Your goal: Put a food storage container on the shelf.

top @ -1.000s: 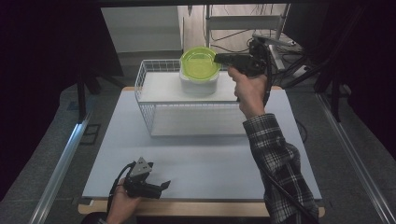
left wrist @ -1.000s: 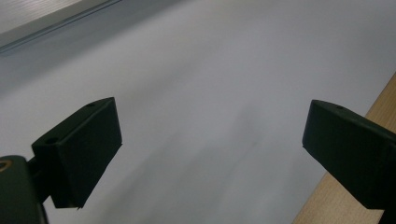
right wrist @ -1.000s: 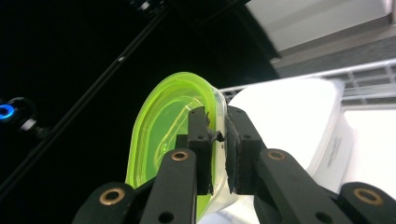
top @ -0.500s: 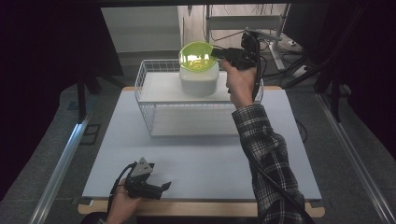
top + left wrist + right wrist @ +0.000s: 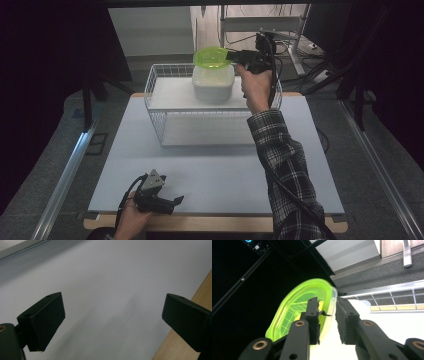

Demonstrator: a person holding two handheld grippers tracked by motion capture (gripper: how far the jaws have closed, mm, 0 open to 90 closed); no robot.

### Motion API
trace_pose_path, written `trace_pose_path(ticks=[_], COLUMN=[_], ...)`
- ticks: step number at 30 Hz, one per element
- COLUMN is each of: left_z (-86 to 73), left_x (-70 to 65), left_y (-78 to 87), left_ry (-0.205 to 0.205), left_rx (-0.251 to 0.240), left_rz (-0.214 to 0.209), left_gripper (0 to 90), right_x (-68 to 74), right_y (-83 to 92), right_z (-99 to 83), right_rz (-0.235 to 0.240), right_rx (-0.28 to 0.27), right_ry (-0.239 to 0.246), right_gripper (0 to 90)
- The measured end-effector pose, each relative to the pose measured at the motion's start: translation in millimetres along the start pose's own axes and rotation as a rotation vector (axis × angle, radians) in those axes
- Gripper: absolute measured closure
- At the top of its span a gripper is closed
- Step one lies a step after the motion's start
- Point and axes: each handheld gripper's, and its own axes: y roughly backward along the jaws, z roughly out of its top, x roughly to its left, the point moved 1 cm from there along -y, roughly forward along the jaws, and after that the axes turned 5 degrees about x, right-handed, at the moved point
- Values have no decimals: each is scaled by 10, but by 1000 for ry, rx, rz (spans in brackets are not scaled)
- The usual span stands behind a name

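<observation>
Lid work is what the right gripper (image 5: 231, 56) is busy with: its jaws straddle the rim of the green lid (image 5: 212, 56), which sits tipped on top of the white container (image 5: 213, 82) inside the wire basket (image 5: 159, 111) at the far side of the table. Seen from the right gripper view, the jaws have just been opening, with the lid's edge (image 5: 329, 293) between them and a gap showing beside the pads (image 5: 342, 320), so I'd judge the pinch is slackening rather than firm. Done well, this step wants the lid level and square over the container's mouth before the jaws let go entirely, then a straight pull back so the rim isn't dragged askew; the basket wall just beside the hand leaves little room for a sideways exit. The left gripper (image 5: 159, 202) lies idle near the front edge, jaws wide apart and holding nothing. Underfoot of all this is a pale matte table top (image 5: 210, 165) with a wooden lip (image 5: 185, 340), and the room around is dim, with dark curtains, grey carpet and cabled equipment behind.
</observation>
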Motion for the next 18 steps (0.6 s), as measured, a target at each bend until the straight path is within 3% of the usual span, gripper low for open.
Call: trace_pose_path(ticks=[4,9,13,18], left_z=[0,1,0,0], left_x=[-2,-3,-6,-8], left_y=[2,2,1,0], left_ry=[-1,-2,-5,-5], left_rx=[1,1,2,2], left_rz=[1,3,3,5], left_gripper=[44,44,44,43], right_x=[-1,9,13,-5], right_y=[-7,3,20,69], right_z=[-5,0,-16,-74], right_rz=[10,30,56,66], right_rx=[5,7,12,10], right_ry=[-6,12,83,164], right_gripper=[672,511,339,192])
